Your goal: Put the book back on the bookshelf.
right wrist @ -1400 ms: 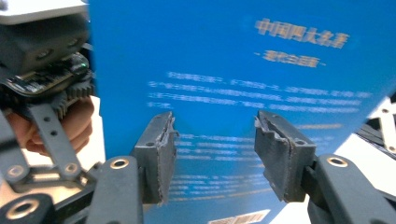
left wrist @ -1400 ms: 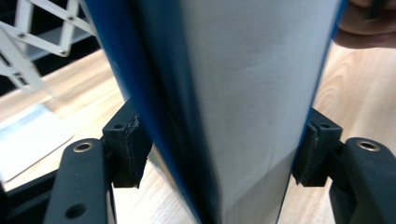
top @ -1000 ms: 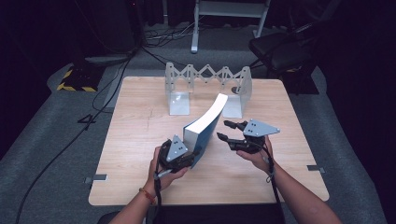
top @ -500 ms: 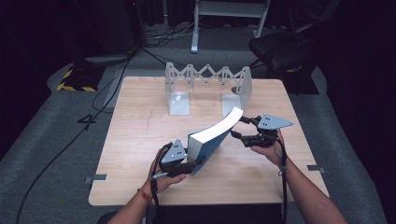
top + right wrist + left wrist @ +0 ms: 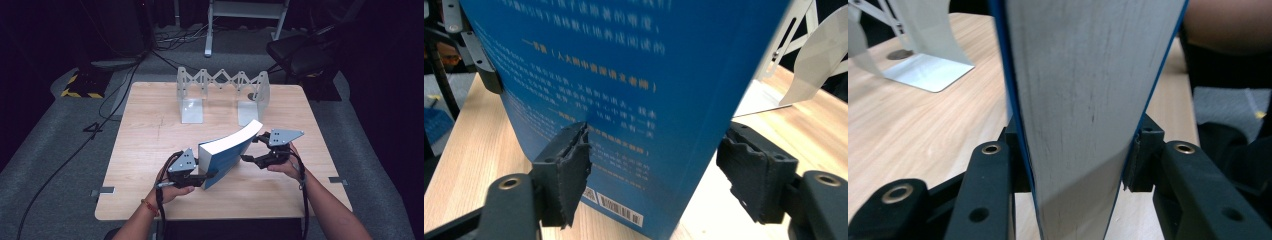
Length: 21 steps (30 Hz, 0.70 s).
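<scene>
The left tongs point(image 5: 204, 176) pinch the thick blue-covered paperback book point(image 5: 227, 156) across its page block, one pad on each cover, so the book stands tilted on a lower corner above the pale wooden bench point(image 5: 145, 145). The right tongs point(image 5: 251, 151) sit at the book's far upper end; their jaws have just been closing again, yet stand spread before the back cover, likely to steady it. Beyond both tongs waits the white metal expanding book rack point(image 5: 221, 95), probably the book's destination.
</scene>
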Motion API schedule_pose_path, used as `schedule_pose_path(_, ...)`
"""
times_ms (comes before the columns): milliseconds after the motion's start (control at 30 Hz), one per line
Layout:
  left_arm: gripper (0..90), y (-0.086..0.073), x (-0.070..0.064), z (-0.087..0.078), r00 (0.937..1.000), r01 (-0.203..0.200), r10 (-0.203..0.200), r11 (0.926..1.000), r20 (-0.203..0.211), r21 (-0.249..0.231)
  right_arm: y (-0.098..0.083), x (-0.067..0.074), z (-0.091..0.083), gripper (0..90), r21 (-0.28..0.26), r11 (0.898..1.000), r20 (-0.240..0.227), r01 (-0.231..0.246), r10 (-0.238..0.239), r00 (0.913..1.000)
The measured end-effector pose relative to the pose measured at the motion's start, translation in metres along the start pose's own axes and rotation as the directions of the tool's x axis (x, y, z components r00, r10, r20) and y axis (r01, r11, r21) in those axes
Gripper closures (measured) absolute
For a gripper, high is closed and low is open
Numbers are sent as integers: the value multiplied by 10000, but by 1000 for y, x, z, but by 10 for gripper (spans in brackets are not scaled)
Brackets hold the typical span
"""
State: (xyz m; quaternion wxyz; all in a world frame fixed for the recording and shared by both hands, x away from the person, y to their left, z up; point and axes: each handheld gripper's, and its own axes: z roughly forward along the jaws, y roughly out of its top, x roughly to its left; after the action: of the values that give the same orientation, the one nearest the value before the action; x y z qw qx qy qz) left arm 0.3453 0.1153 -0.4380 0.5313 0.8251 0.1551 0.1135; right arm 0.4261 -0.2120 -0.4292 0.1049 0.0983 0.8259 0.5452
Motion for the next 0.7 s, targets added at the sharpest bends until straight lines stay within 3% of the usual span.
schedule_pose_path(200,549,0,1,-8,9951,-334,366,9988,-915,369,-3,-5,-2,443,36,9999,-82,-160,160,9998)
schedule_pose_path(367,577,-1,4,-15,9977,-275,306,9983,-599,512,-2,-3,-1,454,220,9996,-337,170,-162,9993)
schedule_pose_path(433,581,-1,5,-15,9985,-232,257,9985,-491,497,-1,-1,4,394,357,9989,-279,287,-277,9992)
schedule_pose_path(533,584,-2,6,-15,9993,-207,220,9989,-310,425,-2,0,15,345,513,9982,-226,305,-294,9993)
schedule_pose_path(700,578,-2,6,-15,9987,-297,316,9985,-395,468,-4,-4,25,330,456,9988,-661,168,-138,9977)
